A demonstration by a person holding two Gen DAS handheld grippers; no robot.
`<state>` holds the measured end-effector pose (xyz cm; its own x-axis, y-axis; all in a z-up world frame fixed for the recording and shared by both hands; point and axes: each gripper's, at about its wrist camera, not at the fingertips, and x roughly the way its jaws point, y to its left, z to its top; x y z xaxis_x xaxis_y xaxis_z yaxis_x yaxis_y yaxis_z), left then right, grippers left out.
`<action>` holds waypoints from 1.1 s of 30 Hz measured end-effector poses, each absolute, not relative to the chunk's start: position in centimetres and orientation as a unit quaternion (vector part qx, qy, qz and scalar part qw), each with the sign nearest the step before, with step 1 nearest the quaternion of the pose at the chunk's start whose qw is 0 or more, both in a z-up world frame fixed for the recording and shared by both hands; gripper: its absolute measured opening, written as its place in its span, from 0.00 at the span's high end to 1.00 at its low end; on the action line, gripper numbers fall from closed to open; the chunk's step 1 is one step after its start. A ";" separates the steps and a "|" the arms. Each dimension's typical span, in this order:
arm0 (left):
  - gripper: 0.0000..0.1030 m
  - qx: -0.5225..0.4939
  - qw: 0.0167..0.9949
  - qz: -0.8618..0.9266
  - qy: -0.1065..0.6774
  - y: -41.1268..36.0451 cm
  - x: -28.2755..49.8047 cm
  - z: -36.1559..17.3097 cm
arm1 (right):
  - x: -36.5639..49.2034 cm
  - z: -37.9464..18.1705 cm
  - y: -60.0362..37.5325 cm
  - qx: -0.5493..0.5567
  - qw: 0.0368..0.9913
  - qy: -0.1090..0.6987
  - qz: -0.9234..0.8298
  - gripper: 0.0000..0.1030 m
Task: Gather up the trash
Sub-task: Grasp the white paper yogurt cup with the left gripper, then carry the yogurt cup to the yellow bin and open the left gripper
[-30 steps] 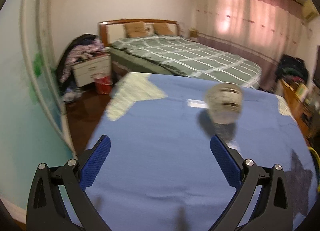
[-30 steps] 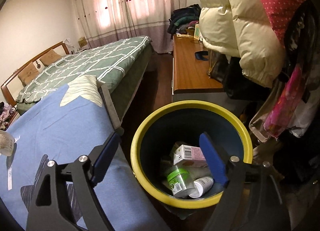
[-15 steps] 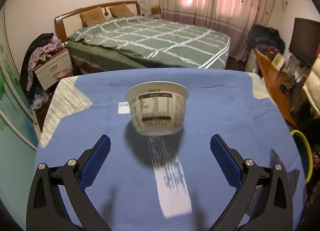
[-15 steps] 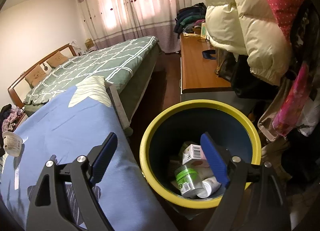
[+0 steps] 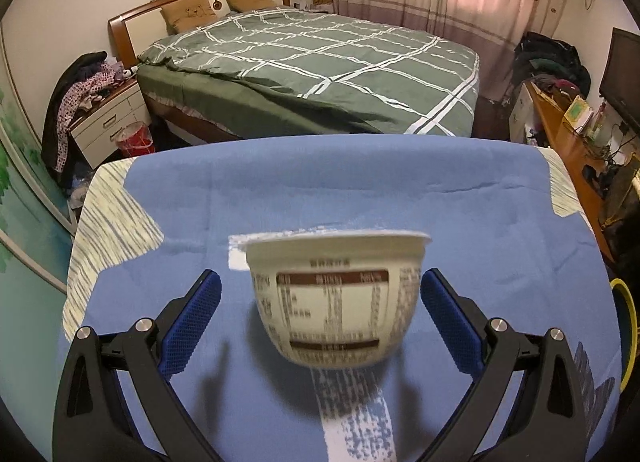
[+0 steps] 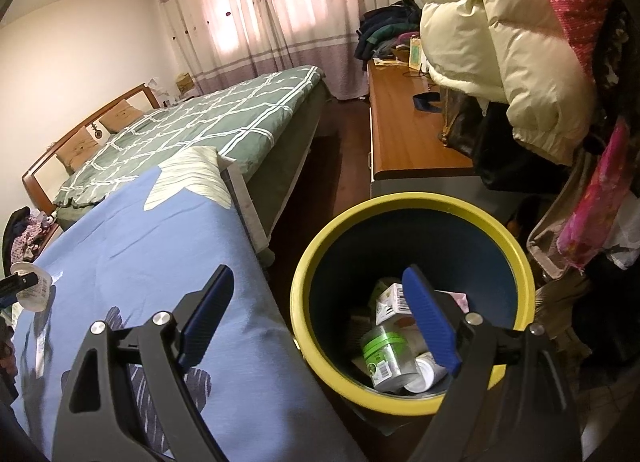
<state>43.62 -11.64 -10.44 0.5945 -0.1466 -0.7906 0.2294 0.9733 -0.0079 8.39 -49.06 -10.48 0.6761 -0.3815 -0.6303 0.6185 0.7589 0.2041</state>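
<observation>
Left gripper [image 5: 320, 304] has advanced since the earlier frame; its wide-open jaws now flank the paper cup [image 5: 335, 298], no pad contact evident. Right gripper [image 6: 318, 316] holds nothing, jaws wide above the yellow-rimmed bin [image 6: 516, 258] beside the blue-covered table [image 6: 132, 246].

Warm dim light, fisheye-warped edges

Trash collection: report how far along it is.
Done: several containers lie in the yellow-rimmed bin. In hand: the left gripper straddles the paper cup on the blue cloth, not gripping. Left: grip and bin it. The right gripper is open and holds nothing.
</observation>
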 end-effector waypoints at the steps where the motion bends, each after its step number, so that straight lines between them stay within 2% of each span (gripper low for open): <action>1: 0.05 0.048 0.890 -0.105 0.440 -11.7 44.0 -10.5 | 8.4 -10.5 -49.1 0.206 0.892 0.289 -0.279 0.21; 2: 0.07 0.048 0.890 -0.106 0.441 -11.8 44.5 -10.5 | 8.4 -10.5 -49.1 0.206 0.892 0.290 -0.278 0.21; 3: 0.16 0.047 0.888 -0.110 0.445 -11.9 44.8 -10.6 | 8.4 -10.5 -49.2 0.207 0.892 0.290 -0.277 0.21; 4: 0.19 0.044 0.886 -0.111 0.448 -11.8 44.8 -10.7 | 8.4 -10.5 -49.2 0.208 0.892 0.290 -0.276 0.21; 9: 0.19 0.046 0.893 -0.115 0.434 -11.8 44.3 -10.0 | 8.2 -10.4 -49.2 0.211 0.894 0.286 -0.274 0.21; 17: 0.19 0.054 0.899 -0.174 0.398 -15.4 38.3 -6.7 | 6.5 -10.0 -49.5 0.220 0.900 0.265 -0.267 0.21; 25: 0.19 0.078 0.880 -0.277 0.378 -24.4 31.1 -5.1 | 2.6 -8.5 -49.4 0.193 0.907 0.252 -0.278 0.20; 33: 0.19 0.110 0.845 -0.353 0.387 -35.2 25.5 -6.3 | -0.8 -8.2 -50.1 0.171 0.907 0.251 -0.291 0.17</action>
<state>25.52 -35.16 -6.29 0.4510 -0.5121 -0.7310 0.6818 0.7262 -0.0881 -0.78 -50.09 -8.21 0.7052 -0.4416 -0.5547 0.6131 0.7727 0.1643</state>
